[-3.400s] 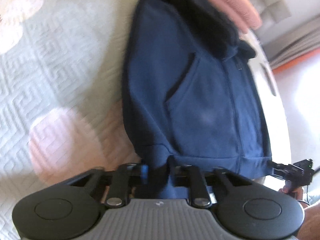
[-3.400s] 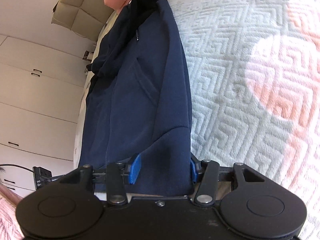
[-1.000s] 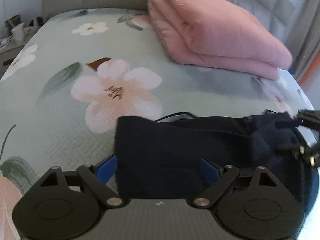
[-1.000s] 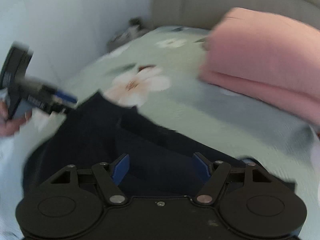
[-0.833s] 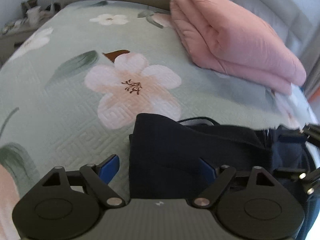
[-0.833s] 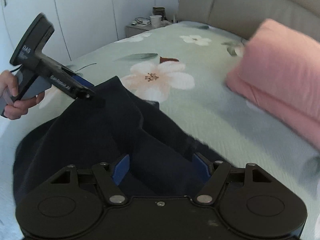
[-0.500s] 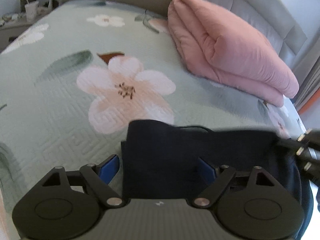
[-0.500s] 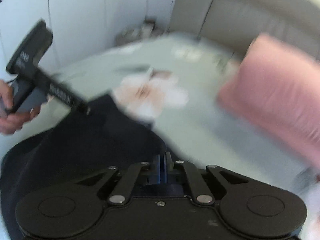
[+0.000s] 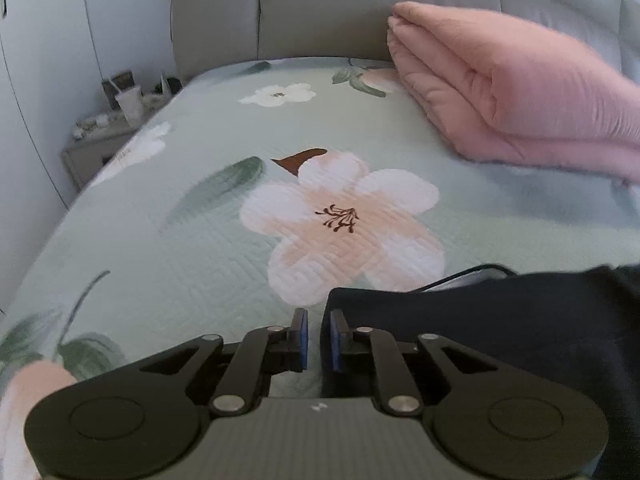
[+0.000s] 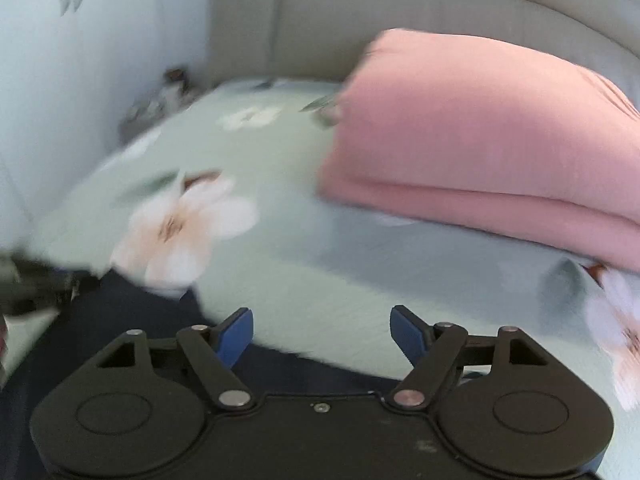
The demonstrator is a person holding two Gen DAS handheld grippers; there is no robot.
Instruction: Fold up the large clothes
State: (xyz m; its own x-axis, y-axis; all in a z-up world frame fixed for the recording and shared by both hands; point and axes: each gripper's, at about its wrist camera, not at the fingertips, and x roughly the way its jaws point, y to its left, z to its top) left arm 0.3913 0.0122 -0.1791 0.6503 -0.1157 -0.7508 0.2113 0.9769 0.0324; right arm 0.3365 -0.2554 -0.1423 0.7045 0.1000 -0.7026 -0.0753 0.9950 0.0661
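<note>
The navy garment lies folded on the floral bedspread, low and right in the left wrist view. My left gripper sits at its left edge. Its jaws are closing: only a narrow slit is left between the blue pads, and nothing is in it. In the blurred right wrist view, the navy garment fills the lower left. My right gripper hovers over its far edge. Its jaws are opening wide with no cloth pinched, only bedspread showing between the pads. The other gripper is a dark blur at the left edge.
A folded pink quilt lies at the back right of the bed against the padded headboard. A nightstand with a cup stands left of the bed beside white wardrobe doors. In the right wrist view the pink quilt fills the upper right.
My left jaws, wide around the garment's corner before, have closed to a slit beside its edge. My right jaws snapped shut, then opened wide, and that view swung right.
</note>
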